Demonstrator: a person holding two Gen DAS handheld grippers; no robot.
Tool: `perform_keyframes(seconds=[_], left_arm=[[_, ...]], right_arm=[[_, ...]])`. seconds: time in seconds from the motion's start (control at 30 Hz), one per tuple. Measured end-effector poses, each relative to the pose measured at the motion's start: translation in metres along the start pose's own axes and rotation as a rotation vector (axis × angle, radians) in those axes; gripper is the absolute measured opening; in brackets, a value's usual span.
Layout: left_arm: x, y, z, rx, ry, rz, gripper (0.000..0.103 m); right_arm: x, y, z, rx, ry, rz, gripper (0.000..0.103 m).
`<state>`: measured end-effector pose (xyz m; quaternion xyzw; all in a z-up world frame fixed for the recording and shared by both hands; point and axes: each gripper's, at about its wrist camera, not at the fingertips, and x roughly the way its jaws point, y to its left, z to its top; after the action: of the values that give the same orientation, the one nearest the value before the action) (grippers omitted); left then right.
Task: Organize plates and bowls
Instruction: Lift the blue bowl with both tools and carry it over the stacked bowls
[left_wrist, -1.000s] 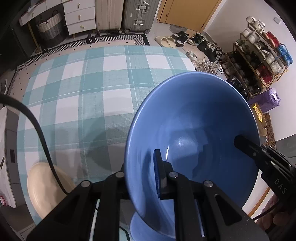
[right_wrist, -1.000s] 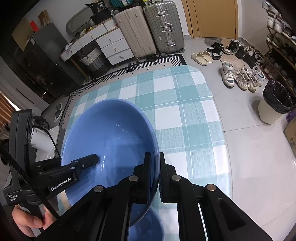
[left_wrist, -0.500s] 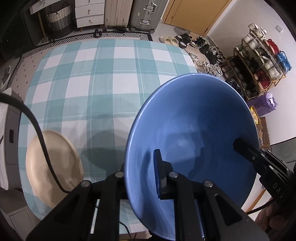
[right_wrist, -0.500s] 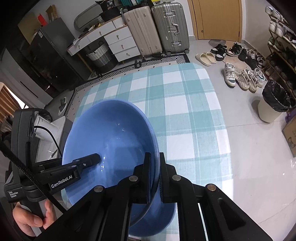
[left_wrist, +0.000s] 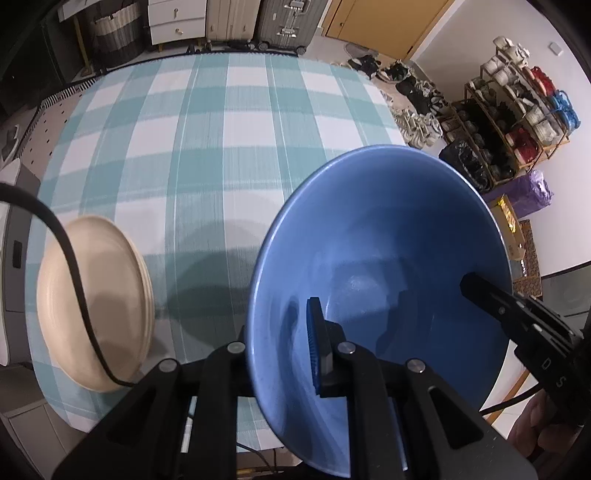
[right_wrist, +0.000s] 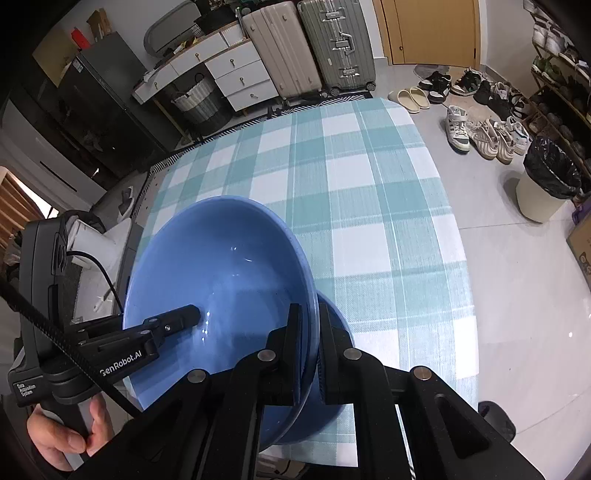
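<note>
A large blue bowl (left_wrist: 388, 251) is held in the air over the checked table by both grippers. My left gripper (left_wrist: 280, 343) is shut on its near-left rim, one finger inside and one outside. My right gripper (right_wrist: 312, 332) is shut on the opposite rim of the bowl (right_wrist: 221, 277). The right gripper's finger shows inside the bowl in the left wrist view (left_wrist: 491, 295). A second blue bowl (right_wrist: 332, 369) lies below, mostly hidden by the held one. A stack of cream plates (left_wrist: 92, 314) lies on the table to the left.
The table has a teal and white checked cloth (left_wrist: 221, 147). A white appliance (right_wrist: 110, 236) stands at the table's left edge. Suitcases (right_wrist: 314, 48), drawers, shoes and a bin (right_wrist: 546, 184) are on the floor around it.
Both grippers have lifted the blue bowl and pulled back toward me. More of the table and the whole cream plate stack have come into view. A second blue bowl shows below.
</note>
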<state>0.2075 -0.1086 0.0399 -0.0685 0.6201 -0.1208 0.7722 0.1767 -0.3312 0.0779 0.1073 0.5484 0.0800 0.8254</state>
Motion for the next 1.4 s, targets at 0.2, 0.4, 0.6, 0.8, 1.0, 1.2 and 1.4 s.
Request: perform_keyframes(seconds=[0.2, 0.4, 0.6, 0.8, 1.0, 1.2, 1.4], left_arm=[[0.006, 0.003, -0.01, -0.002, 0.005, -0.004, 0.012], [0.014, -0.002, -0.022, 0.033, -0.014, 0.053, 0.016], [0.019, -0.001, -0.027, 0.033, -0.024, 0.056, 0.016], [0.026, -0.002, -0.031, 0.051, -0.018, 0.077, 0.016], [0.032, -0.002, -0.036, 0.041, -0.002, 0.084, 0.017], [0.033, -0.005, -0.036, 0.032, -0.006, 0.089, 0.017], [0.034, -0.006, -0.037, 0.035, -0.01, 0.105, 0.017]], right_arm=[[0.007, -0.003, -0.013, -0.004, 0.008, 0.002, 0.006], [0.017, 0.002, -0.021, -0.061, -0.001, -0.038, 0.006], [0.031, -0.005, -0.026, -0.046, 0.017, -0.042, 0.006], [0.037, -0.006, -0.031, -0.07, 0.018, -0.064, 0.007], [0.043, -0.003, -0.039, -0.106, 0.031, -0.097, 0.007], [0.045, -0.002, -0.043, -0.125, 0.022, -0.125, 0.009], [0.044, 0.006, -0.05, -0.196, 0.003, -0.178, 0.011]])
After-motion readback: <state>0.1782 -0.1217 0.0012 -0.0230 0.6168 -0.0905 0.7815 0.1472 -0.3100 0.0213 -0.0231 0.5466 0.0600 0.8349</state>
